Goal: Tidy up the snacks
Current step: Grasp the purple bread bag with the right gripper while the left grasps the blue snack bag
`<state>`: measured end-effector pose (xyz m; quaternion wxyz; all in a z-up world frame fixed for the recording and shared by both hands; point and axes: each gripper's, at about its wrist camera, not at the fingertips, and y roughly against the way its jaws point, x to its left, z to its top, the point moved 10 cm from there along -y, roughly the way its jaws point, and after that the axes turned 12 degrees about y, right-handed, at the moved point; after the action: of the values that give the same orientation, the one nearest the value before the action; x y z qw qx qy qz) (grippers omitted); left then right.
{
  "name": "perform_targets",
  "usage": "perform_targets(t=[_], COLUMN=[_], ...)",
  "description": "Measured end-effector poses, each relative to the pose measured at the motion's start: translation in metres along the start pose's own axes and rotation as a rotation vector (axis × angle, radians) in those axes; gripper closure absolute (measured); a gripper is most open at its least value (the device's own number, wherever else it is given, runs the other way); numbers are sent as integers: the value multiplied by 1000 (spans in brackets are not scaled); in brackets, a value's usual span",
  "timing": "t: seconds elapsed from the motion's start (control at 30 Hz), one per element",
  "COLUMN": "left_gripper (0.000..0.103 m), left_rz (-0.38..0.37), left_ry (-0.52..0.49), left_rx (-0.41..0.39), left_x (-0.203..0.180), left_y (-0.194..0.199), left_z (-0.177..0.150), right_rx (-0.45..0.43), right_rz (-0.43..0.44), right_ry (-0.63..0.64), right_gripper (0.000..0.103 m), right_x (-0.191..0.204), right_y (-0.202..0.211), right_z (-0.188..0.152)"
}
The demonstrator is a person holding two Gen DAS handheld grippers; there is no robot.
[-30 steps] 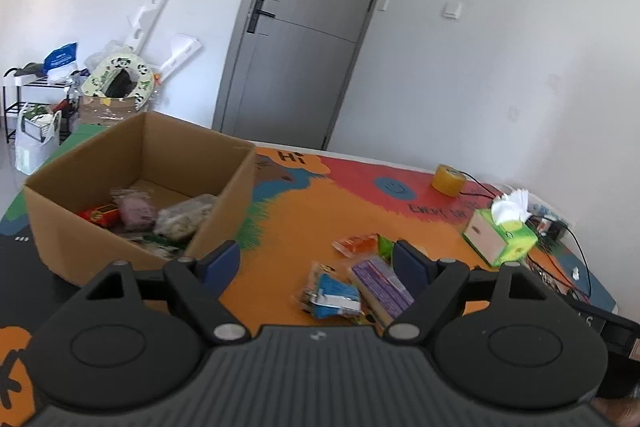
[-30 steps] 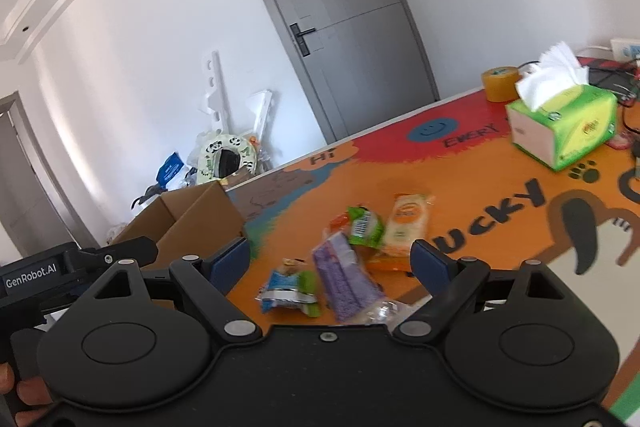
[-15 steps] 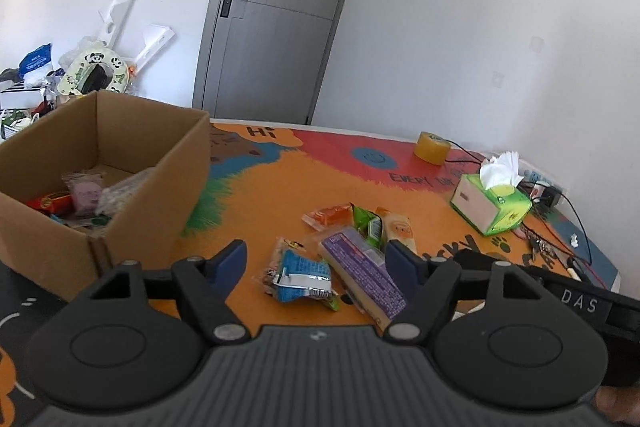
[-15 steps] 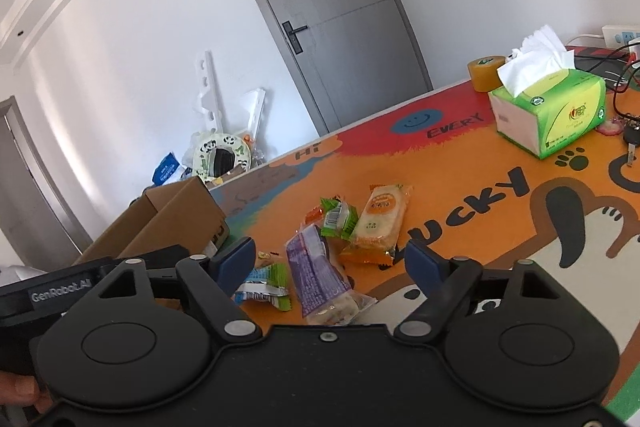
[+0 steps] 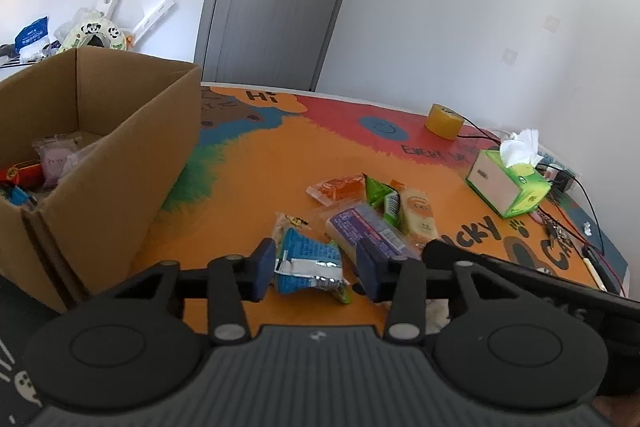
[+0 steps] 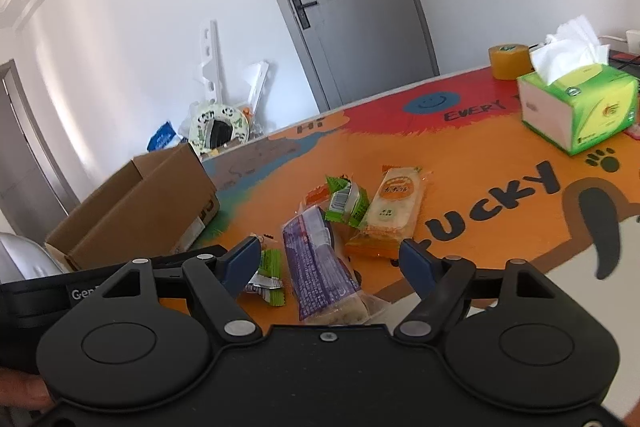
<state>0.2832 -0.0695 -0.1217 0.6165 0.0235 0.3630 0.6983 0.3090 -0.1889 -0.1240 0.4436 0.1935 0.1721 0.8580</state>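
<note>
- Table mat (image 6: 460,163): "Hi", "EVERY" and "UCKY" are showing in black letters across the orange and red print.
- Left gripper's (image 6: 60,297) black body: "Gen" is reading in white, the rest hidden.
- Snack wrappers: print is showing, too small to read.

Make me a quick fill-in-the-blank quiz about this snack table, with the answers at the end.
1. The left gripper is closing around a ____ snack packet.
2. The purple packet lies between the fingers of the ____ gripper.
3. Snacks already put away sit inside the ____ box.
4. The roll of tape is ____ in colour.

Missing words: blue; right; cardboard; yellow
</note>
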Motion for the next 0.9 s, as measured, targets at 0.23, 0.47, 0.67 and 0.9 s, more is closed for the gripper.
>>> perform_targets(t=[0.23,0.47,0.67,0.9], left_gripper=[62,62,59,63], left_rz=[16,11,16,40], left_ry=[-22,-52,-80,-114], left_rx=[15,26,52,45], left_x=[2,-2,-11,-13], left_y=[-16,-31,-41,-47], left_z=[-7,-11,-20,-25], right_rx=[93,90,91,101], right_rz=[20,68,75,62], right_ry=[-16,-47,-80,-75], right_gripper=[62,72,72,72], right_x=[1,1,-7,-7], right_y=[-26,-21,-8,-3], right_z=[-16,-22,-27,-26])
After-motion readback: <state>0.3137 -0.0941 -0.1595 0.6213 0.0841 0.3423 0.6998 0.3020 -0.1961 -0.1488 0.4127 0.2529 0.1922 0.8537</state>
